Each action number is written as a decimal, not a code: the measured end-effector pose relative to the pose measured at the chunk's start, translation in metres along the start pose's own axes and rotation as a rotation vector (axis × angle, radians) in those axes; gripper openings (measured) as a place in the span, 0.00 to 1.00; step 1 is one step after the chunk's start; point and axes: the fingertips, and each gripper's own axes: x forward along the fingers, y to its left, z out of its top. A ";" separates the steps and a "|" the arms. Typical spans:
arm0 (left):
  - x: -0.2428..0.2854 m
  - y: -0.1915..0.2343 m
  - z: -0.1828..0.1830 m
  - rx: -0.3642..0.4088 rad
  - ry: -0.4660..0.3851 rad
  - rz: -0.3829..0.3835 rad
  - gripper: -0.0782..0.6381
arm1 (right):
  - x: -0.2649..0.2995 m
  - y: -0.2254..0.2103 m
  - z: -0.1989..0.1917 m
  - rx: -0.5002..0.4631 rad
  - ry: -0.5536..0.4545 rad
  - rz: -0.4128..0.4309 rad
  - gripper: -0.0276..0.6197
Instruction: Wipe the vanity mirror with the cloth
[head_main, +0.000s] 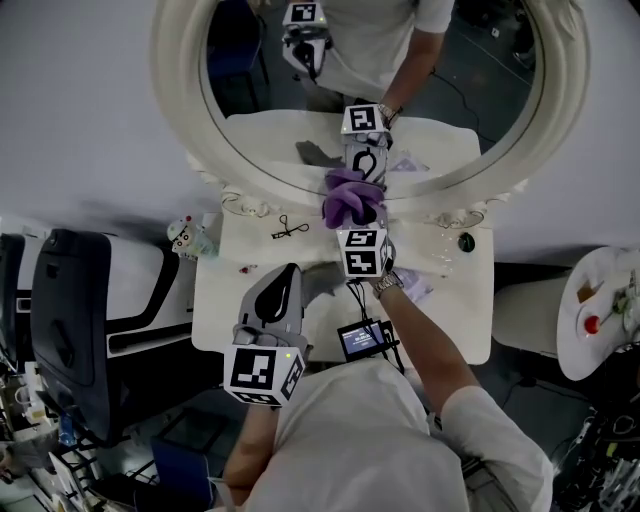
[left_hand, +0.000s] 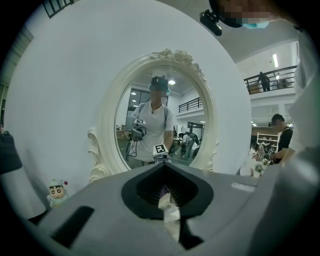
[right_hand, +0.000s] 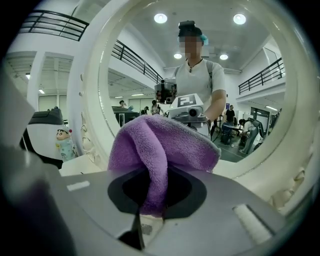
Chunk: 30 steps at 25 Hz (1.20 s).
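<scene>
Head view: my right gripper (head_main: 358, 212) holds the fluffy purple terry cloth (head_main: 348, 193) against the lower glass of the oval, white-framed vanity mirror (head_main: 178, 110), at the white vanity top's (head_main: 225, 300) back edge. My left gripper (head_main: 288, 275) hovers near its front-left.
Left gripper view: tongs closed, nothing between them.
Right gripper view: tongs clamped on the cloth.

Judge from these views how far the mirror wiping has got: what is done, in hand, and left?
Done: the purple cloth is clamped in the right hand-held gripper, at the lower edge of the oval vanity mirror. In hand: wiping there, though contact with the glass is unclear. Left: probably the glass above; no wiped patch shows. The left hand-held gripper hangs back, shut and empty.
</scene>
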 end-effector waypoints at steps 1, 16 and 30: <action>0.002 -0.004 0.000 -0.001 0.000 -0.006 0.11 | -0.002 -0.005 -0.002 0.006 0.004 0.002 0.13; 0.010 -0.049 -0.003 -0.004 -0.027 -0.103 0.11 | -0.045 -0.095 -0.007 0.134 0.022 -0.110 0.13; -0.011 -0.043 -0.001 -0.024 -0.057 -0.171 0.11 | -0.093 -0.153 0.023 0.150 -0.004 -0.261 0.13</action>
